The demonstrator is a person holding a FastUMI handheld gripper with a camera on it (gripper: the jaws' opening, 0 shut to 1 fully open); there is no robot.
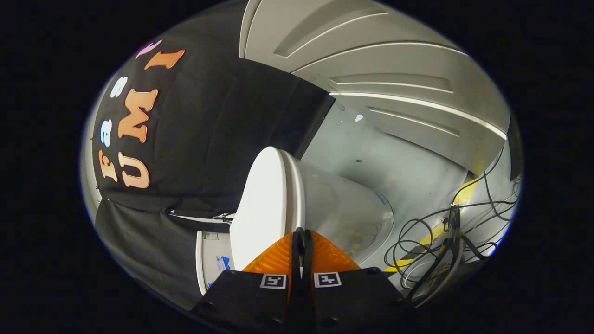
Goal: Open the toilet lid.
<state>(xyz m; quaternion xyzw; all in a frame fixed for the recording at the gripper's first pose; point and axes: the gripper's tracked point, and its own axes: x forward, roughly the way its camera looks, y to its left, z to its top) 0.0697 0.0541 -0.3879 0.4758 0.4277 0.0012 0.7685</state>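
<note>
gripper (300, 236): rolled hard to one side, so the whole scene appears turned about a quarter turn; fingers drawn together with only a thin slit between them, nothing visibly held in it. tips sit right at the edge where the toilet lid meets the bowl; contact cannot be confirmed.
toilet lid (262, 204): white, smooth, closed flat against the seat, just ahead of the fingertips.
toilet bowl (343, 204): white body, extending beyond the fingers on the floor side of the lid.
toilet tank (212, 262): white, beside the fingers, against the black cloth wall (213, 139).
floor (390, 157): grey, with yellow tape (459, 199).
cables (441, 241): dark tangle on the floor near the bowl.
door (371, 69): white, panelled, far beyond the toilet.
</note>
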